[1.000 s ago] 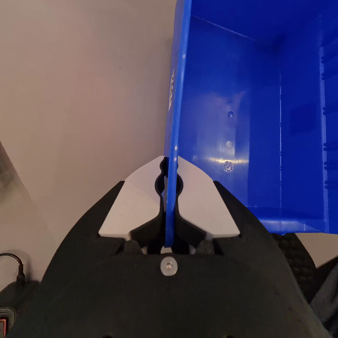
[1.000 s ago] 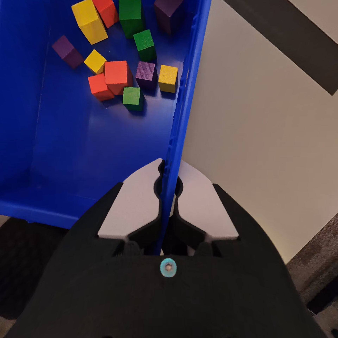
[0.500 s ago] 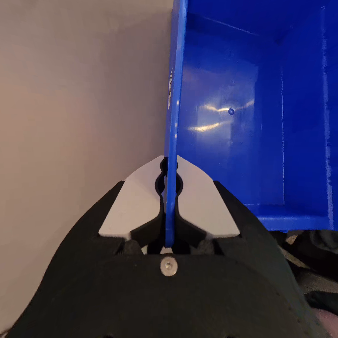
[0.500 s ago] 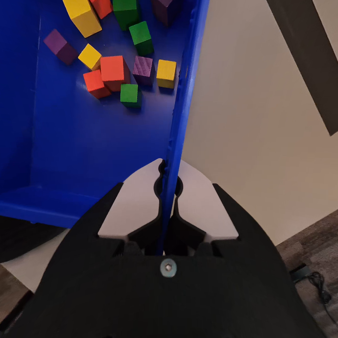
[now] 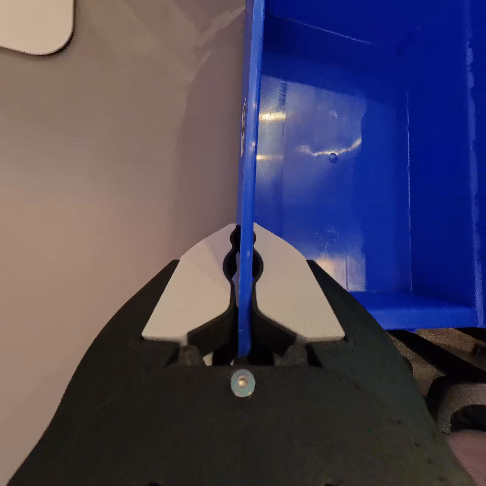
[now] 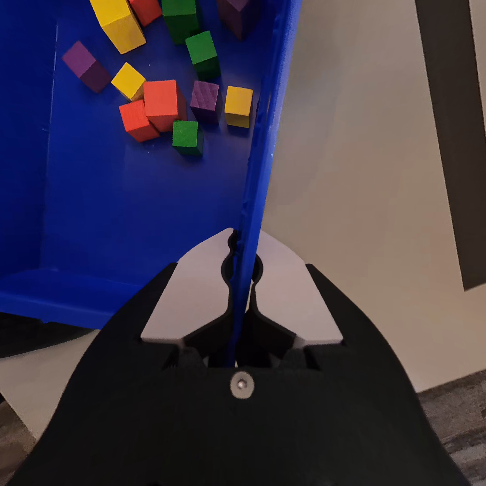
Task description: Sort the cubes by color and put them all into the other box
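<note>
In the left wrist view my left gripper (image 5: 244, 226) is shut on the thin left wall (image 5: 248, 157) of a blue box; both white fingers (image 5: 200, 276) press on it. No cubes show in the part of its inside (image 5: 342, 184) that is in view. In the right wrist view my right gripper (image 6: 244, 231) is shut on the right wall (image 6: 263, 157) of a blue box. Several cubes lie at its far end: red (image 6: 163, 102), green (image 6: 186, 136), purple (image 6: 205, 102) and yellow (image 6: 238, 105). I cannot tell whether both views show the same box.
A pale table surface (image 5: 118, 157) lies left of the box in the left wrist view, with a white rounded object (image 5: 31, 26) at the far left. A dark stripe (image 6: 452, 131) crosses the table (image 6: 355, 184) on the right. Grey carpet (image 6: 460, 420) lies beyond the table edge.
Both grippers stay clamped on the blue walls. The background has shifted in both views as the box moves; the cubes keep their places at the far end.
</note>
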`<state>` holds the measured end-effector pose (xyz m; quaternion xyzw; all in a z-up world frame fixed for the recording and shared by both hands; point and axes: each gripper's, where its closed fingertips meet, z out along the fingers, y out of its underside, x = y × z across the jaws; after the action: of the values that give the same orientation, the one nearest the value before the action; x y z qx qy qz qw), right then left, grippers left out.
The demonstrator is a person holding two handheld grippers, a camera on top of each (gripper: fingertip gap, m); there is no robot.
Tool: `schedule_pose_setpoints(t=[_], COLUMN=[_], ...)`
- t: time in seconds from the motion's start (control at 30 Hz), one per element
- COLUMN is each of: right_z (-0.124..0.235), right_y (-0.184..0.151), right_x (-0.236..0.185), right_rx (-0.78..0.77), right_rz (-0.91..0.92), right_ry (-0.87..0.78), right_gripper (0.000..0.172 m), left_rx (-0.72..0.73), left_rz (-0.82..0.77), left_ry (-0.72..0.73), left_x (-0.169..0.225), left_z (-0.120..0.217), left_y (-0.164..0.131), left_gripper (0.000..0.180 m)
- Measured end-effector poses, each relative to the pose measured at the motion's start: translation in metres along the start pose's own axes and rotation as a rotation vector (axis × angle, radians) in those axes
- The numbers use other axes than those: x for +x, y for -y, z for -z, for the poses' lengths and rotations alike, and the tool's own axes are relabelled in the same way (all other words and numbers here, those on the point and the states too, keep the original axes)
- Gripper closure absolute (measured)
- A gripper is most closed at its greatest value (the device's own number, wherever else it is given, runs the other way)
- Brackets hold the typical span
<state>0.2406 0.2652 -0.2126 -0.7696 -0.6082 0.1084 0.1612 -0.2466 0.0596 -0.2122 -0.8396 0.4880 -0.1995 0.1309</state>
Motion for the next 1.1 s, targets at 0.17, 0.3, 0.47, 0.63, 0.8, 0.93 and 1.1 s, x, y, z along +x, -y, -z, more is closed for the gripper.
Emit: schedule_pose_setpoints(t=[0.17,0.3,0.47,0.63,0.8,0.93,1.1], right_z=[-0.014,-0.021,-0.024,-0.036,-0.045,-0.055,-0.071], right_y=[0.017,0.028,0.043,0.058,0.079,0.096,0.119], right_x=[-0.004,-0.002,-0.001,-0.005,-0.010,-0.011,-0.015], right_rx=[-0.007,-0.029,-0.015,-0.022,-0.017,-0.028,-0.018], right_rz=[0.058,0.097,0.138,0.179,0.217,0.238,0.272], right_ry=[0.038,0.058,0.090,0.120,0.138,0.131,0.136], right_gripper=[0.165,0.165,0.166,0.166,0.166,0.167,0.166], left_rx=[-0.001,-0.005,-0.014,-0.001,0.027,0.045,0.069], left_rz=[-0.060,-0.099,-0.127,-0.152,-0.146,-0.139,-0.151], left_ry=[-0.038,-0.058,-0.088,-0.107,-0.122,-0.119,-0.120], left_x=[0.011,0.017,0.026,0.033,0.034,0.030,0.029], left_z=[-0.010,-0.013,-0.012,-0.015,-0.023,-0.031,-0.035], left_y=[0.008,0.010,0.001,-0.006,-0.006,0.000,0.001], left_gripper=[0.176,0.176,0.176,0.176,0.176,0.175,0.175])
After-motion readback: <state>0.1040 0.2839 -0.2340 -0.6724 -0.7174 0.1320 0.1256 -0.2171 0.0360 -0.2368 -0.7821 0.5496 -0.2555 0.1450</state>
